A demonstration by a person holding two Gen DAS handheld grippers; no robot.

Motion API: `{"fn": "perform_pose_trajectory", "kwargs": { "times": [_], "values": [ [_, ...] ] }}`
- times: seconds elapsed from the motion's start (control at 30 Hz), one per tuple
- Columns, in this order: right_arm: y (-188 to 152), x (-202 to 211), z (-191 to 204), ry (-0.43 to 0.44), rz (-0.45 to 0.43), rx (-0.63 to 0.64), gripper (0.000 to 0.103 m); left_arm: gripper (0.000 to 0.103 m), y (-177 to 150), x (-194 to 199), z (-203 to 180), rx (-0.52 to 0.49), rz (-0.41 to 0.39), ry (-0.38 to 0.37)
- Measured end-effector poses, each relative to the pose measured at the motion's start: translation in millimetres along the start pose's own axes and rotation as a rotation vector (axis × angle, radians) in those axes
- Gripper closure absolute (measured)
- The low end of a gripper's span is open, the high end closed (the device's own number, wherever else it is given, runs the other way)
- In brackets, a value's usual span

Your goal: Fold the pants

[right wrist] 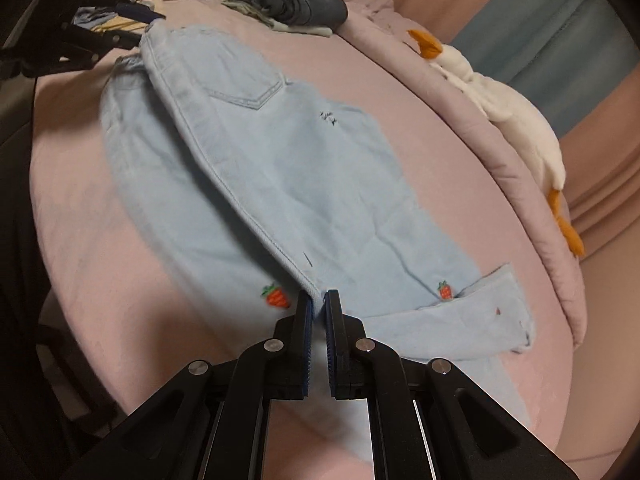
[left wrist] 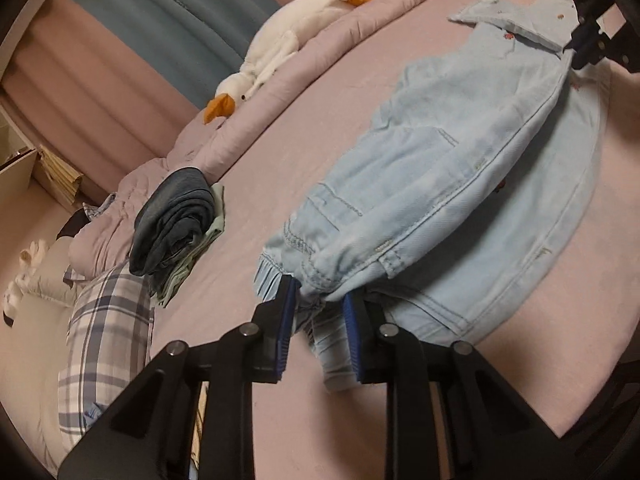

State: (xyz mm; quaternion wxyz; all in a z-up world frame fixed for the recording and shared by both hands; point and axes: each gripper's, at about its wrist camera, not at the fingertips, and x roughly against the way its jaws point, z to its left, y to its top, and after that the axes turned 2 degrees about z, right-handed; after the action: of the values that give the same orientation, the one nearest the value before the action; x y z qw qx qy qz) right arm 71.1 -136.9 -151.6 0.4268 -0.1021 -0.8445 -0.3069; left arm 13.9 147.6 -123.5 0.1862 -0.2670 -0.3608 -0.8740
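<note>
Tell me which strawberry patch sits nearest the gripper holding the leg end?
The larger strawberry patch, just left of the right gripper on the lower leg; the smaller strawberry sits beside the turned-up cuff.

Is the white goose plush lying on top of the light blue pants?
No. The goose plush lies on the rolled pink quilt at the bed's edge, apart from the light blue pants spread on the sheet.

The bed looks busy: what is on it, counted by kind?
Light blue pants: 1
Goose plush toy: 1
Stack of folded clothes: 1
Plaid pillow: 1
Pink quilt: 1
Handheld grippers, left and right, both clamped on the pants: 2
Total: 7
</note>
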Motion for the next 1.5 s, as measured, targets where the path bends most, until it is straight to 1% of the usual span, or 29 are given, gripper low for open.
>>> {"fn": "perform_pose_trajectory", "kwargs": {
  "times": [0.1,0.17,0.27,0.33,0.43,0.5,0.57,0.6,0.63,0.67,0.73,0.8,0.83,0.9,0.97,1.03,1.1,1.13,1.17,1.2,1.23,1.27,1.3,1.33,1.37,1.4,1.43,1.47,1.5],
  "values": [
    [1,11,-5,-0.003,-0.021,-0.021,0.097,0.081,-2,15,5,0.048,-0.035,-0.015],
    [0,16,-7,0.0,-0.026,-0.024,0.097,0.081,-7,19,3,0.07,-0.036,-0.029],
    [-9,15,2,0.038,-0.013,-0.031,0.097,0.08,-18,11,-13,0.021,0.0,-0.031],
    [-14,8,10,0.051,0.001,-0.024,0.097,0.08,-24,1,-25,-0.025,0.023,-0.01],
    [-16,-6,15,0.058,0.025,-0.024,0.097,0.079,-26,-4,-32,-0.037,0.033,-0.004],
    [-16,-10,13,0.074,0.039,-0.036,0.096,0.076,-27,1,-27,-0.018,0.042,-0.025],
    [-15,-7,8,0.101,0.046,-0.059,0.094,0.062,-31,8,-20,0.013,0.056,-0.039],
    [-14,-3,3,0.129,0.039,-0.082,0.092,0.06,-34,14,-14,0.033,0.063,-0.039],
    [-12,4,-8,0.172,0.023,-0.129,0.092,0.059,-35,22,-8,0.06,0.052,-0.042],
    [-13,10,-12,0.194,0.009,-0.168,0.092,0.059,-35,27,-4,0.08,0.04,-0.048],
    [-11,17,-29,0.254,-0.032,-0.26,0.092,0.058,-26,39,7,0.154,-0.003,-0.072],
    [-2,15,-42,0.294,-0.074,-0.34,0.092,0.05,-8,45,16,0.244,-0.066,-0.126],
    [2,11,-44,0.293,-0.082,-0.36,0.092,0.043,2,44,18,0.284,-0.088,-0.147],
    [14,-1,-42,0.289,-0.092,-0.396,0.092,0.042,27,31,16,0.382,-0.106,-0.205],
    [20,-16,-33,0.301,-0.08,-0.43,0.092,0.042,40,15,6,0.435,-0.085,-0.239],
    [18,-34,-20,0.296,-0.021,-0.43,0.092,0.042,45,-9,-8,0.464,-0.002,-0.278],
    [7,-44,-5,0.29,0.023,-0.411,0.092,0.042,32,-35,-29,0.417,0.12,-0.277],
    [0,-42,-2,0.283,-0.008,-0.405,0.092,0.042,20,-45,-39,0.399,0.159,-0.295],
    [-5,-38,-4,0.3,-0.03,-0.41,0.09,0.043,13,-40,-39,0.417,0.111,-0.301],
    [-9,-37,-10,0.342,-0.027,-0.435,0.09,0.043,7,-33,-36,0.429,0.061,-0.328],
    [-14,-37,-22,0.419,-0.022,-0.483,0.09,0.042,6,-33,-34,0.426,0.074,-0.35],
    [-20,-36,-39,0.519,-0.027,-0.542,0.089,0.042,7,-33,-30,0.431,0.089,-0.373],
    [-28,-33,-62,0.567,-0.055,-0.614,0.085,0.042,11,-32,-23,0.454,0.11,-0.396],
    [-34,-28,-88,0.561,-0.091,-0.682,0.082,0.041,15,-30,-19,0.47,0.118,-0.402],
    [-40,-24,-107,0.538,-0.113,-0.737,0.069,0.044,18,-28,-15,0.478,0.116,-0.396],
    [-46,-21,-136,0.486,-0.137,-0.828,0.054,0.044,26,-23,-12,0.48,0.096,-0.38],
    [-51,-21,-156,0.436,-0.144,-0.893,0.049,0.044,31,-20,-9,0.477,0.079,-0.379],
    [-54,-25,-183,0.358,-0.128,-0.971,0.043,0.043,41,-18,-10,0.475,0.055,-0.38],
    [-56,-32,-203,0.298,-0.101,-1.024,0.043,0.043,47,-17,-10,0.478,0.044,-0.384]
  ]
}}
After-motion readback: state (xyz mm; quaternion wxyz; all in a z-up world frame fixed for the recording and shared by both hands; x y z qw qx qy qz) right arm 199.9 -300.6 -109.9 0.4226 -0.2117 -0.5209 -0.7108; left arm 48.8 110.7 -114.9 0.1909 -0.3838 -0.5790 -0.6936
